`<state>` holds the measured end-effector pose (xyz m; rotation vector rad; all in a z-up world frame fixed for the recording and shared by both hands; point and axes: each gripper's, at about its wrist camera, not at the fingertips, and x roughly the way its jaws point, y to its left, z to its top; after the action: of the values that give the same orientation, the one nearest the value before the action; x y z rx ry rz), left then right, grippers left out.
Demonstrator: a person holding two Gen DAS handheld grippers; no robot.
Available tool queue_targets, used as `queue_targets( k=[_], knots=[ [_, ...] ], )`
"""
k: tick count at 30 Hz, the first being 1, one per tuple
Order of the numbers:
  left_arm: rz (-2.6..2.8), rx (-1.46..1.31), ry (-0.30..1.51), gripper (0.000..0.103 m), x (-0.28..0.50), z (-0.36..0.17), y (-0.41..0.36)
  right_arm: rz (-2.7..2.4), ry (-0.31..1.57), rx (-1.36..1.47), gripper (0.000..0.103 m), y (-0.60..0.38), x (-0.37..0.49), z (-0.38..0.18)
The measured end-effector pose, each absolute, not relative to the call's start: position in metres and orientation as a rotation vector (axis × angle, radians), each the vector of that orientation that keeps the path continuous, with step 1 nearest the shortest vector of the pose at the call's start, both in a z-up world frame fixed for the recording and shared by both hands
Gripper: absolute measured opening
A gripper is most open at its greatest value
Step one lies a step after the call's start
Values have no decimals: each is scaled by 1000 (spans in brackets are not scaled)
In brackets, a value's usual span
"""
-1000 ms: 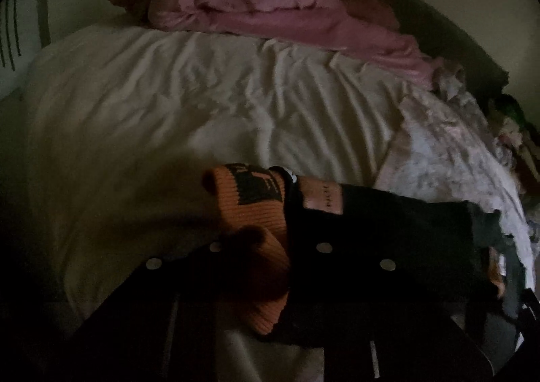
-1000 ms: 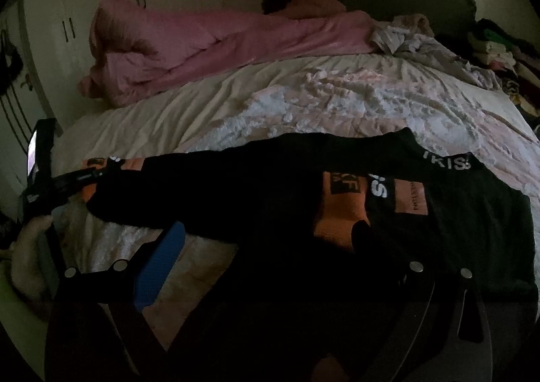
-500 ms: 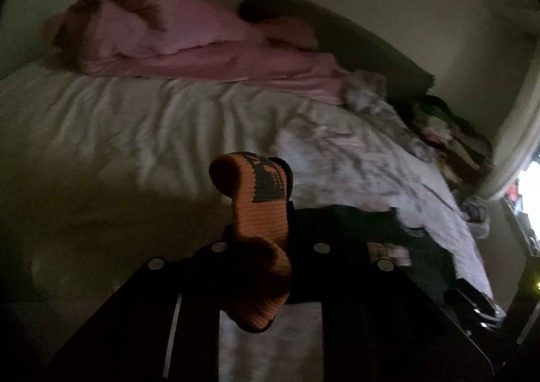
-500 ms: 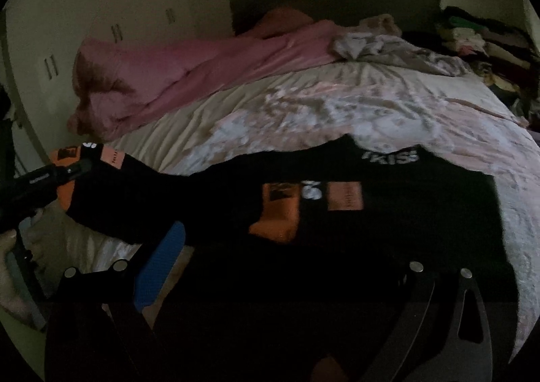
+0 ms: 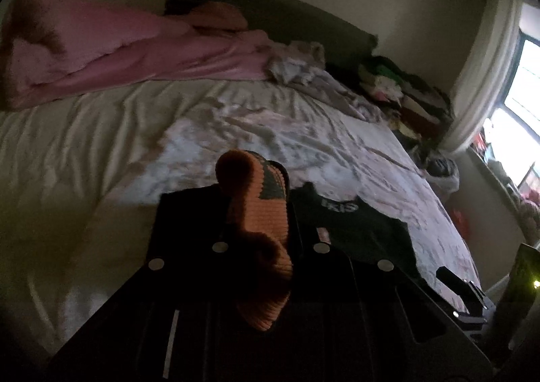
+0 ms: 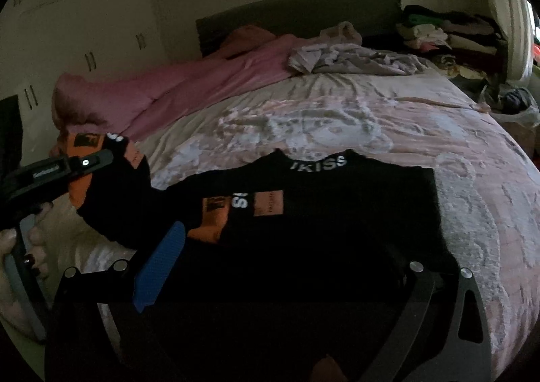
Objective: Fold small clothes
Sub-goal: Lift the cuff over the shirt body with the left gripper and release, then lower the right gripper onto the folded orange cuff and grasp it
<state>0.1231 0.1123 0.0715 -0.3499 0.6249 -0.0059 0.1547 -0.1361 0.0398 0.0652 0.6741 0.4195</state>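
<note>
while the left tongs [image 5: 260, 213] pinch 1 orange cuff [image 5: 266, 209], the right tongs [image 6: 290, 267] gape wide over 1 black sweater [image 6: 337, 213].

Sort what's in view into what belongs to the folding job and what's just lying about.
In the job:
- black sweater with orange cuffs and white lettering
- left gripper, shut on its orange cuff
- right gripper, open

Lying about:
- crumpled pink duvet
- stacked folded clothes
- grey rumpled garment

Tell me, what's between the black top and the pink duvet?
In the right wrist view, only rumpled pale bedsheet lies between the black top and the pink duvet.
</note>
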Motion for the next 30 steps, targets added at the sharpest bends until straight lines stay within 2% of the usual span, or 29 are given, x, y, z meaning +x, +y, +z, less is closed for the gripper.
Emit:
queue_targets(
  k=[14,15,16,18,26,30],
  knots=[
    [-107,-230,731,10,174,48,18,286,671,82,98,-195,166,28],
    [-114,-232,741,15,178,46,14,282,681,92,98,-198,168,25],
    [-126,-238,748,30,181,42,10,281,694,101,98,-201,171,21],
    [-140,-237,756,44,184,39,5,279,719,102,98,-202,176,14],
    [-110,-209,773,51,185,29,3,353,811,77,98,-183,186,-17],
    [-61,-170,762,60,181,27,9,384,845,66,98,-168,189,-32]
  ],
)
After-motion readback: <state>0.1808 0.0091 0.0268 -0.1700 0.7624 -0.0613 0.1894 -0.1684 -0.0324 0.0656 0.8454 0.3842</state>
